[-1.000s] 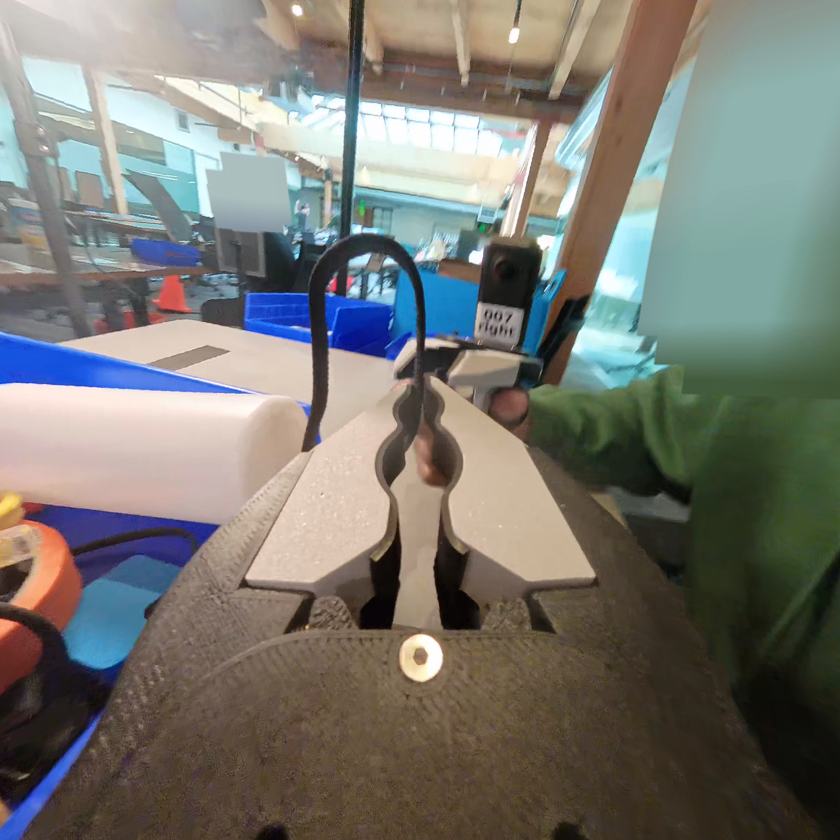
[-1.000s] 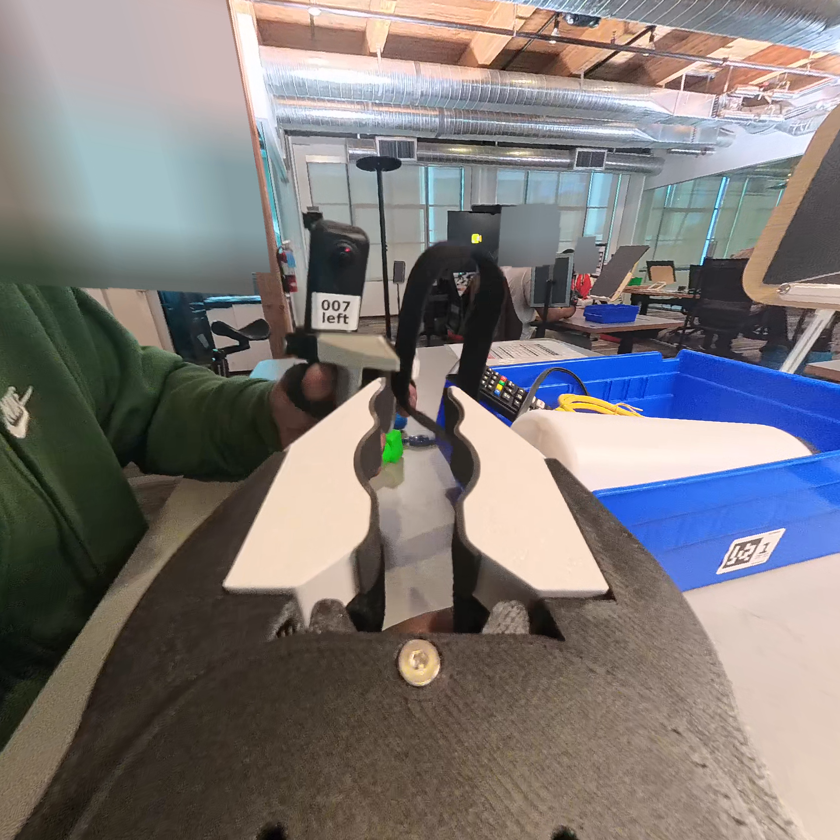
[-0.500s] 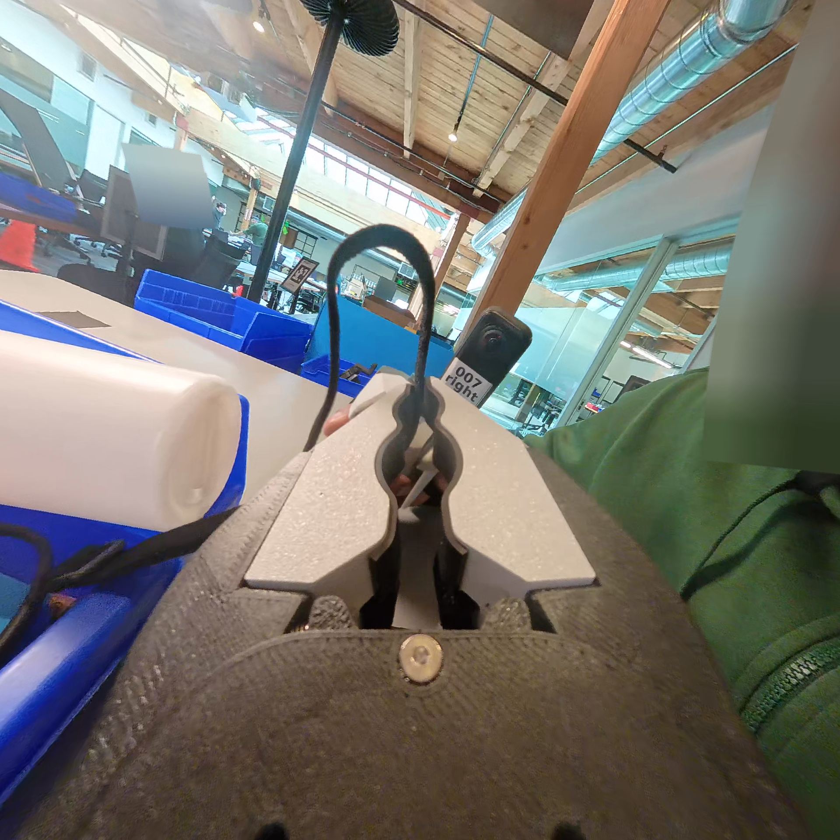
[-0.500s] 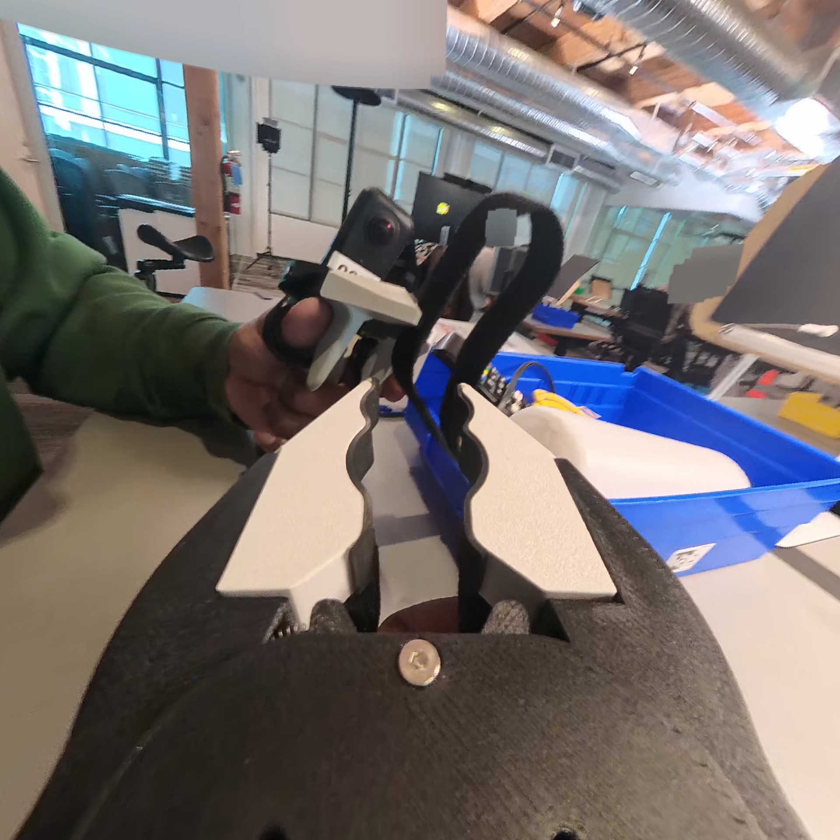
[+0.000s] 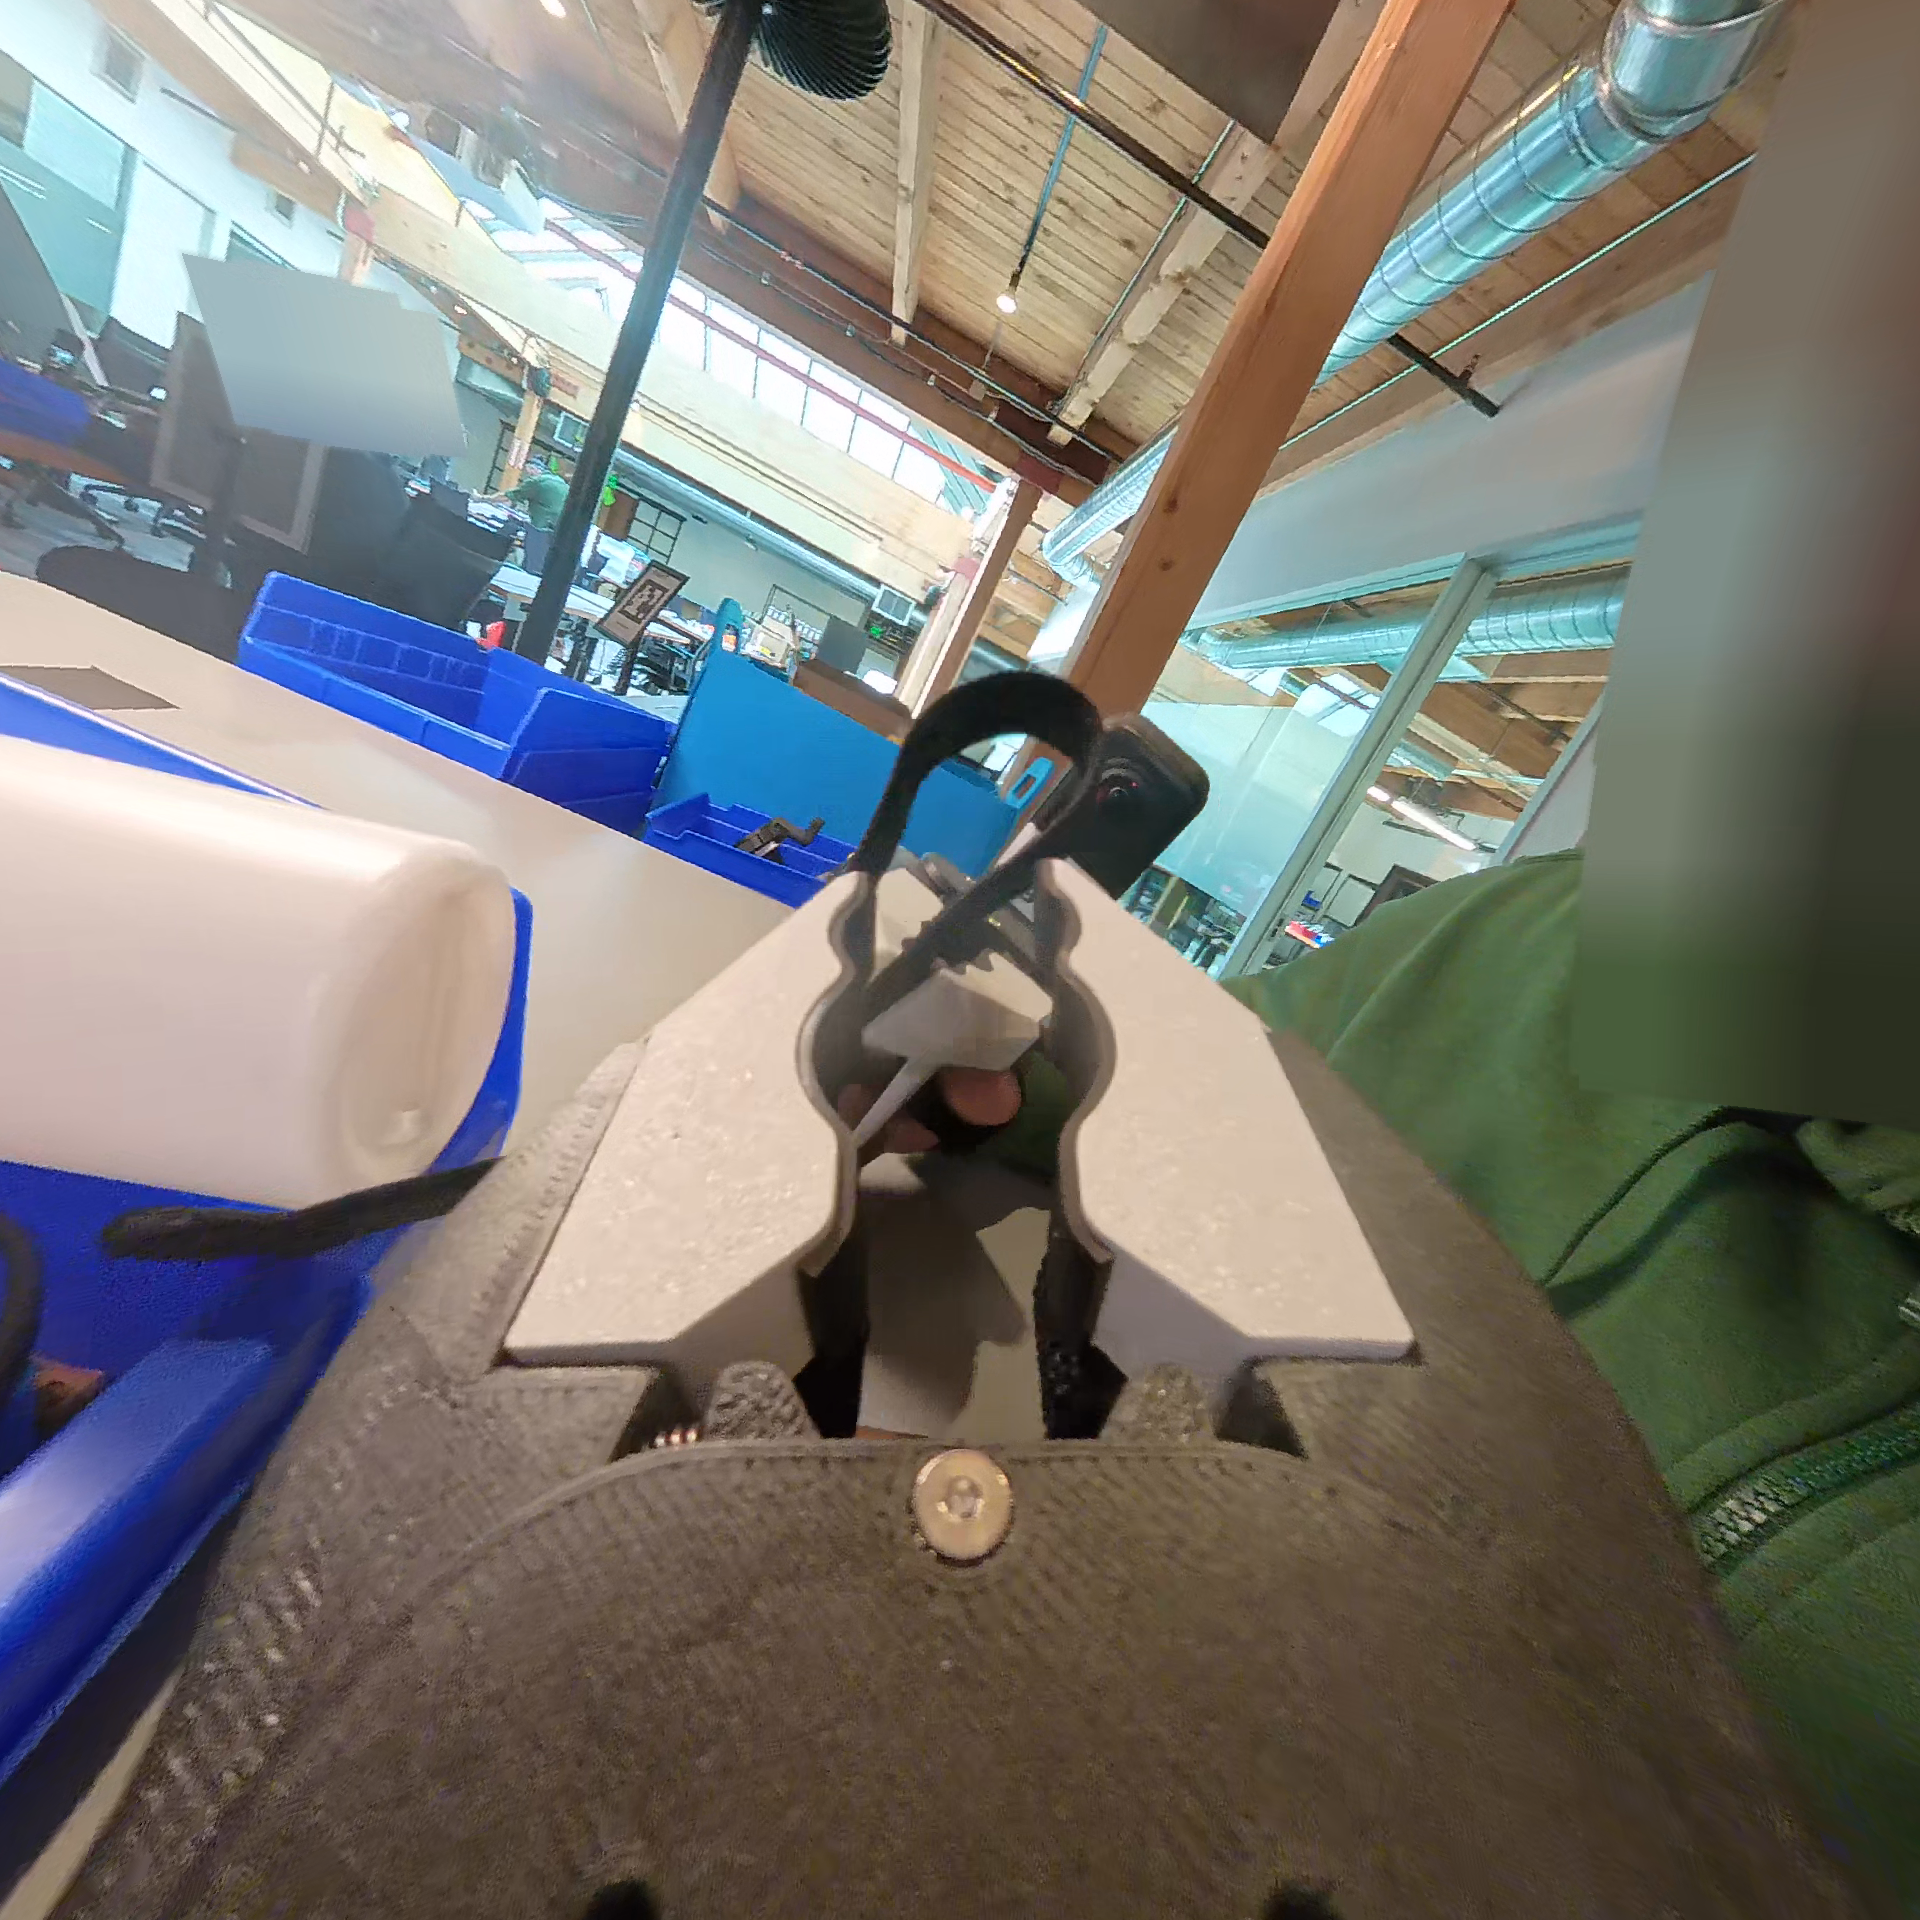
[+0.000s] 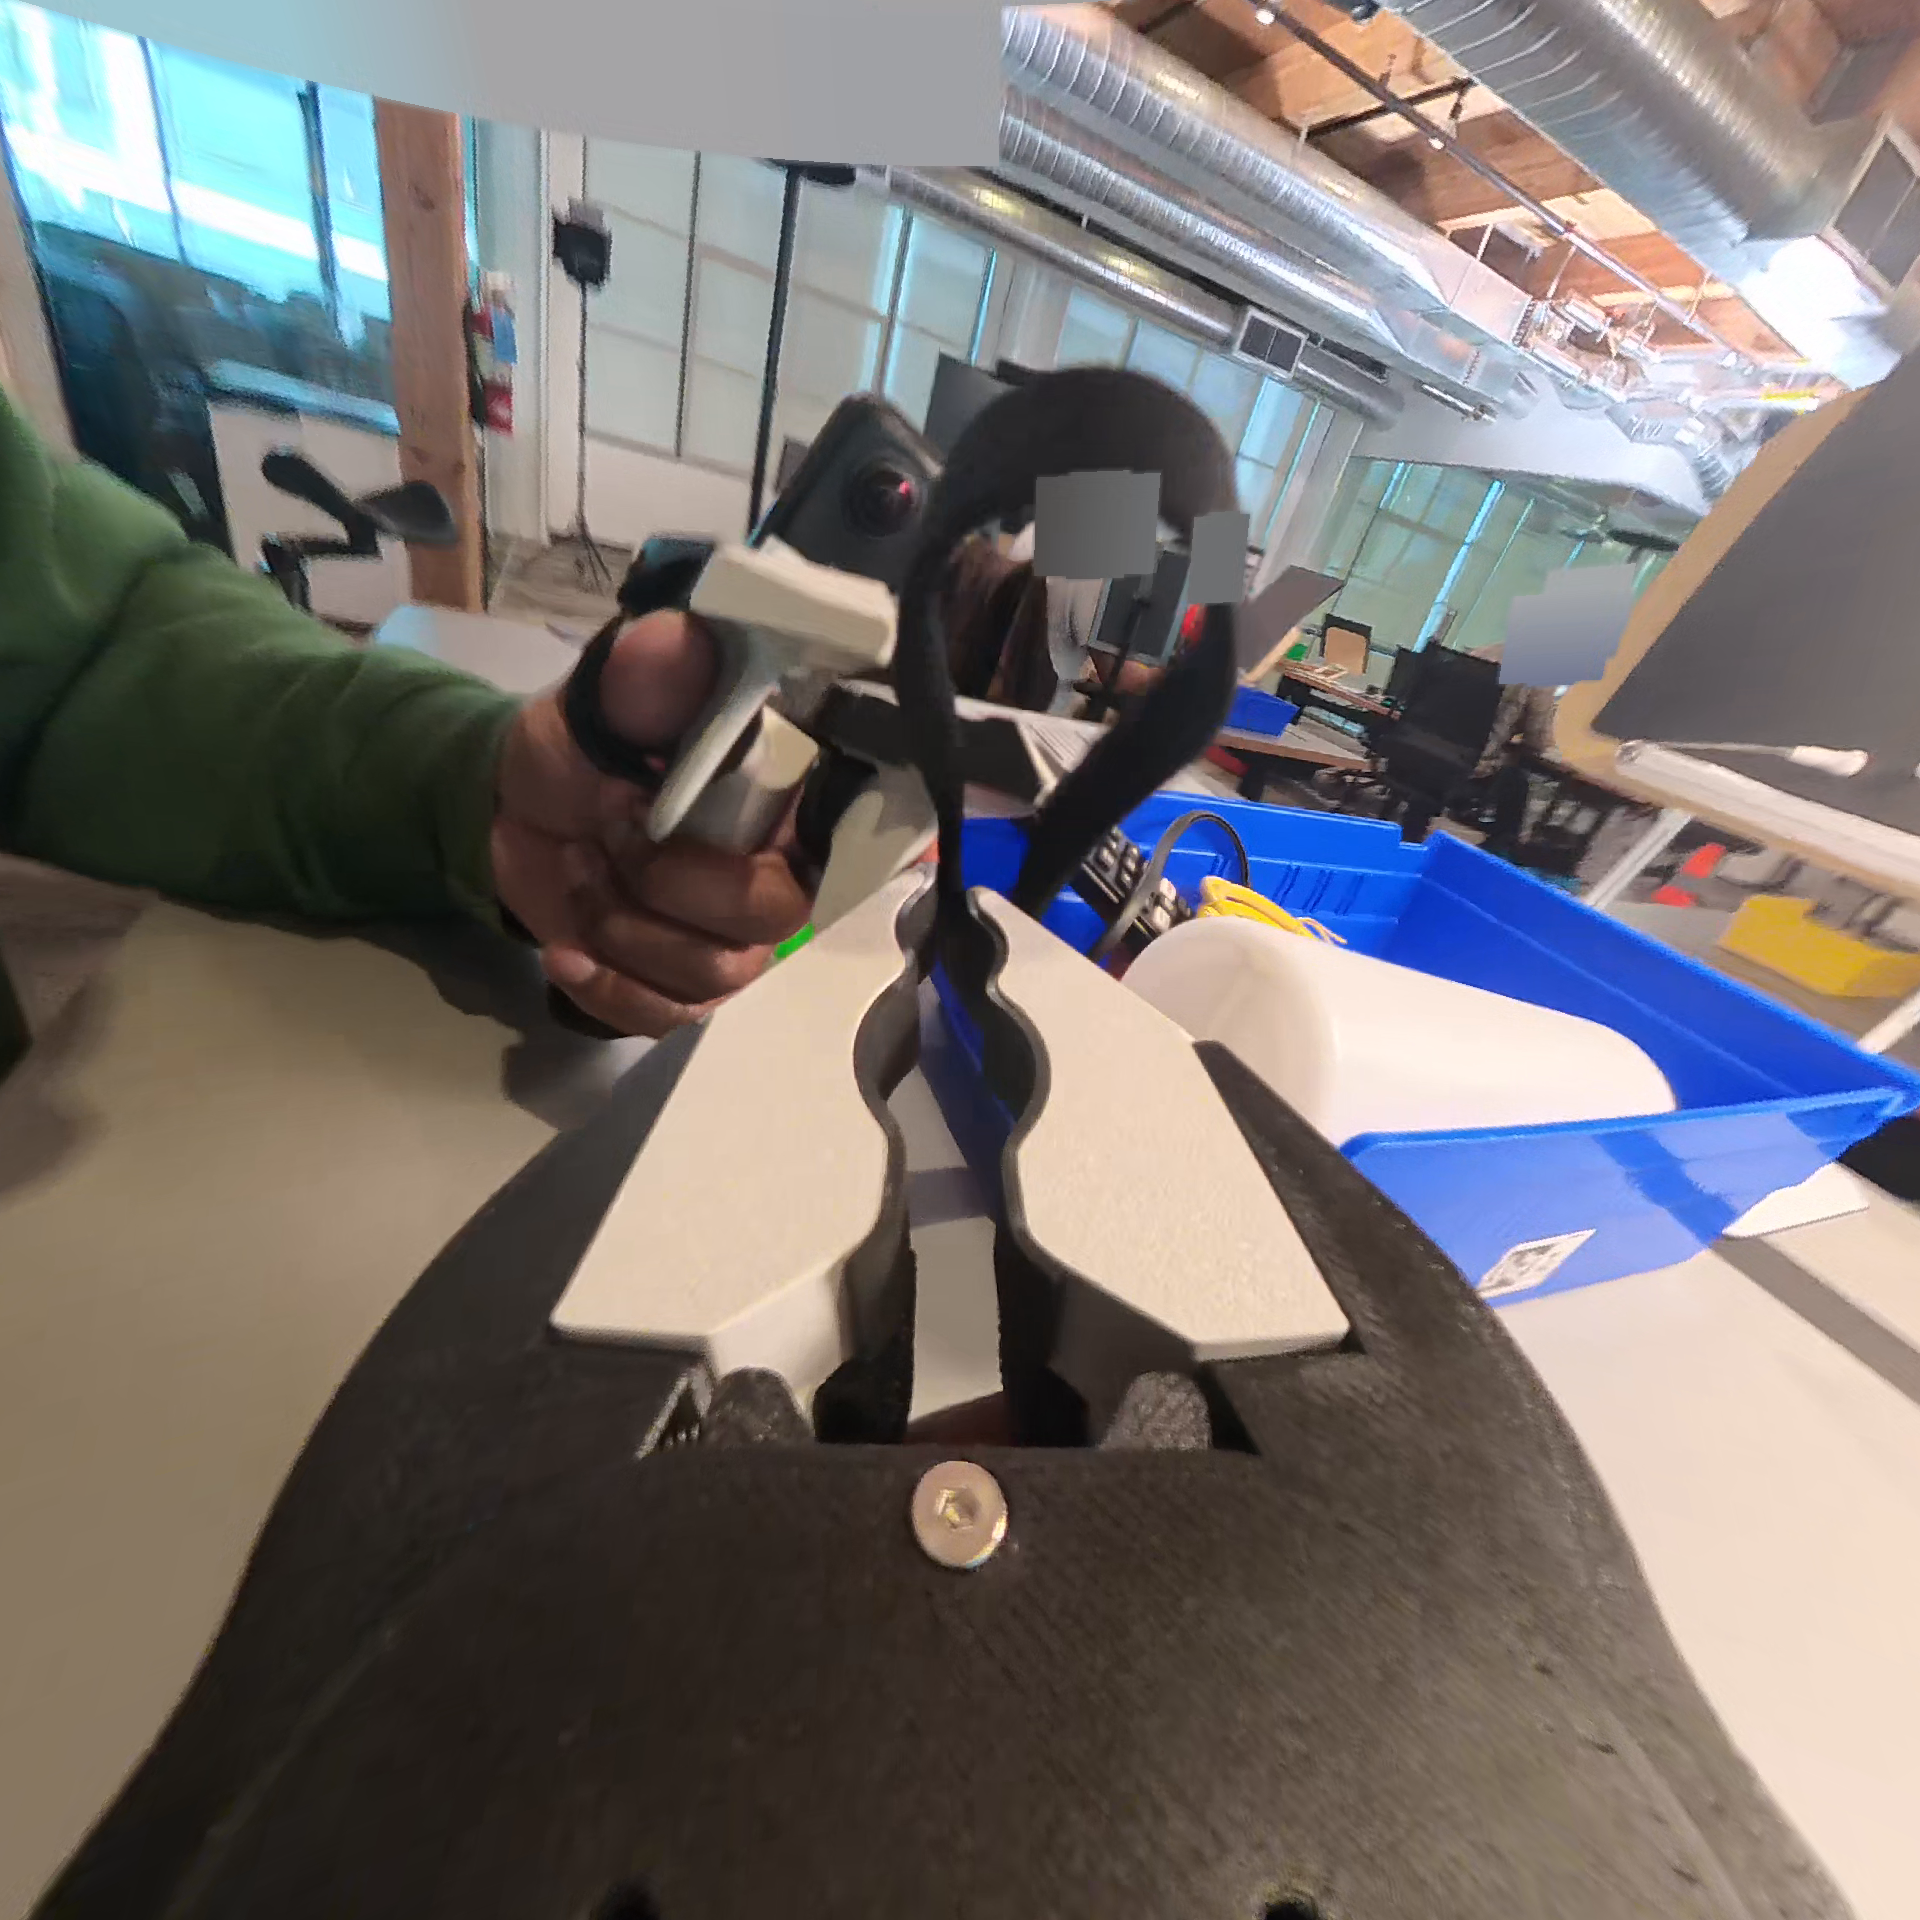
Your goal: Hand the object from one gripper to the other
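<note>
A black strap (image 5: 997, 701) stands up in a loop just past my left gripper (image 5: 956, 894), whose jaws stand apart around it without pinching it. The right gripper's white finger (image 5: 951, 1013) shows through that gap, close in front. In the right wrist view my right gripper (image 6: 951, 904) is shut on the strap (image 6: 1091, 416) at its fingertips, and the loop rises above them. The left gripper (image 6: 831, 727), held by a hand in a green sleeve (image 6: 239, 717), sits just left of the strap, close to it.
A blue bin (image 6: 1558, 1153) holds a white cylinder (image 6: 1382, 1039), a yellow cable (image 6: 1257, 904) and a keypad. It also shows in the left wrist view (image 5: 125, 1434) with the cylinder (image 5: 229, 987). Everything rests on a grey table (image 6: 260, 1195). A wooden post (image 5: 1226, 416) stands behind. Both grippers' tips are close together, under 4 cm apart.
My left gripper was shut on the strap and has opened. My right gripper was open around the strap and has shut on it. The two grippers have come closer together.
</note>
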Demonstrator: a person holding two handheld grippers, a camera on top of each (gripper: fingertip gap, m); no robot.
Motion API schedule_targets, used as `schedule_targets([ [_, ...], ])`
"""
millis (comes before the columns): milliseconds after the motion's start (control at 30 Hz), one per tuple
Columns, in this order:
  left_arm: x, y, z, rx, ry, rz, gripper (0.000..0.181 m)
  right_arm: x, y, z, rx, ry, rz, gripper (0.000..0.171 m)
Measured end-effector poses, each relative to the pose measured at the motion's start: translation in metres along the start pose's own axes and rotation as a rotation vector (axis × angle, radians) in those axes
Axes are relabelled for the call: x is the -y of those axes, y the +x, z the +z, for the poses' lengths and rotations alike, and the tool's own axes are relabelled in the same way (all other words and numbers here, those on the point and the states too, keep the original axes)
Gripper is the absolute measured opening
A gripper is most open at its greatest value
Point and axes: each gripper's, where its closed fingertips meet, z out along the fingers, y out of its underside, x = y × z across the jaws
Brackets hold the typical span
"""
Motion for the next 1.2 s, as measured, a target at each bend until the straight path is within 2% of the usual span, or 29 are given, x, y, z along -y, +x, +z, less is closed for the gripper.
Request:
schedule_targets([
  [333,0.003,-0.015,-0.007,0.138,-0.071,0.221,0.034,0.024,0.013,-0.014,0.077,0.122,0.27,0.003],
  [467,-0.004,-0.022,-0.007,0.162,-0.117,0.201,0.04,0.027,0.015,-0.015,0.08,0.135,0.278,0.002],
  [733,-0.026,-0.032,-0.005,0.158,-0.213,0.032,0.044,0.028,0.02,-0.017,0.042,0.137,0.235,0.003],
  [833,-0.034,-0.036,-0.007,0.178,-0.264,0.023,0.04,0.029,0.023,-0.018,0.031,0.143,0.236,0.003],
  [867,-0.035,-0.035,-0.007,0.177,-0.271,0.027,0.034,0.029,0.024,-0.018,0.027,0.143,0.235,0.003],
  [933,-0.036,-0.034,-0.007,0.167,-0.27,0.031,0.01,0.027,0.025,-0.018,0.016,0.136,0.237,0.003],
  [967,-0.036,-0.033,-0.007,0.168,-0.267,0.026,0.007,0.026,0.026,-0.017,0.01,0.132,0.239,0.006],
  [1067,-0.031,-0.036,-0.008,0.178,-0.23,0.001,0.006,0.024,0.028,-0.017,-0.001,0.128,0.243,0.011],
  [1200,-0.012,-0.037,-0.011,0.161,-0.095,-0.066,0.006,0.021,0.028,-0.016,-0.004,0.116,0.259,0.015],
])
